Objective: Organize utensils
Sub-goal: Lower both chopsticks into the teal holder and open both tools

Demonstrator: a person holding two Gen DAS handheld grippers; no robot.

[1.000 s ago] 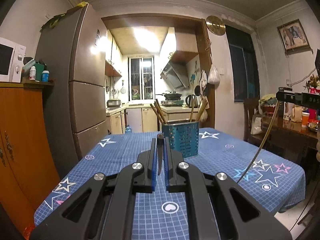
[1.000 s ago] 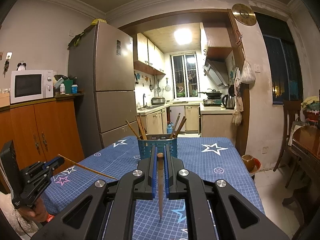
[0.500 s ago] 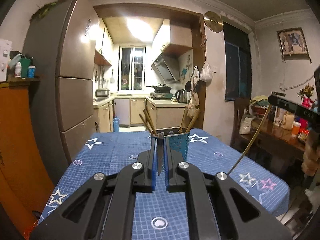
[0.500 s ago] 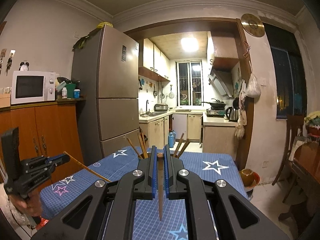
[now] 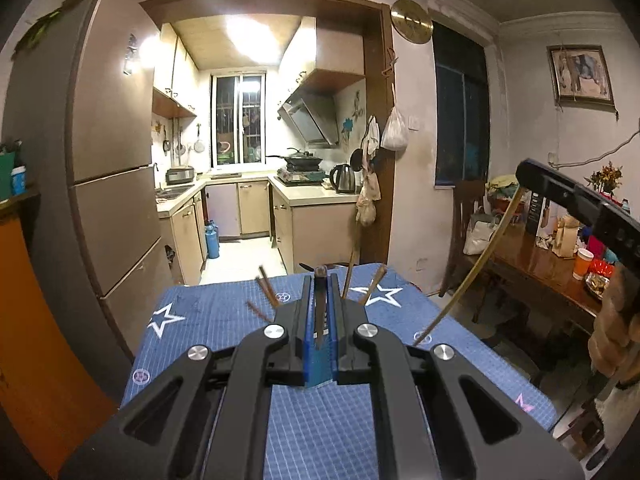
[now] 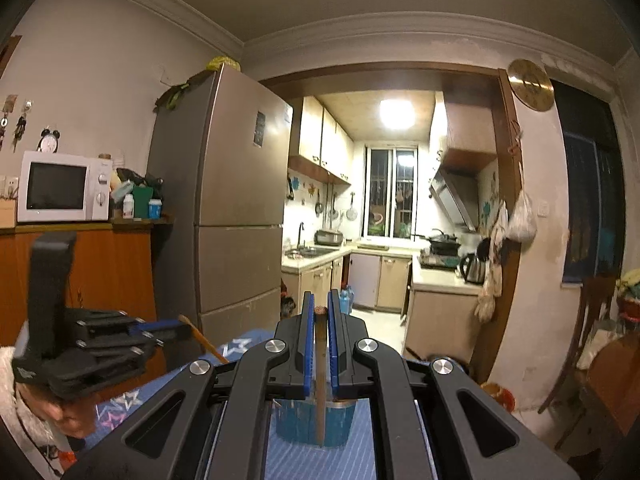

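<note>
My left gripper (image 5: 320,280) is shut on a dark chopstick (image 5: 319,312) that points down. It hangs over the blue perforated utensil holder (image 5: 320,372), which is mostly hidden behind the jaws; several chopsticks (image 5: 266,290) stick out of it. My right gripper (image 6: 319,300) is shut on a wooden chopstick (image 6: 320,380), its tip just above the blue holder (image 6: 296,424). The right gripper also shows in the left wrist view (image 5: 520,180) with its long chopstick (image 5: 476,264) slanting down. The left gripper shows in the right wrist view (image 6: 176,326).
The table wears a blue star-patterned cloth (image 5: 208,320). A fridge (image 6: 224,208) and an orange cabinet (image 6: 100,272) with a microwave (image 6: 60,186) stand on the left. A wooden side table (image 5: 552,264) with clutter and a chair (image 5: 460,232) stand on the right.
Both grippers have risen and moved in over the holder, each with its chopstick still in it. The holder now sits under the jaws instead of ahead of them.
</note>
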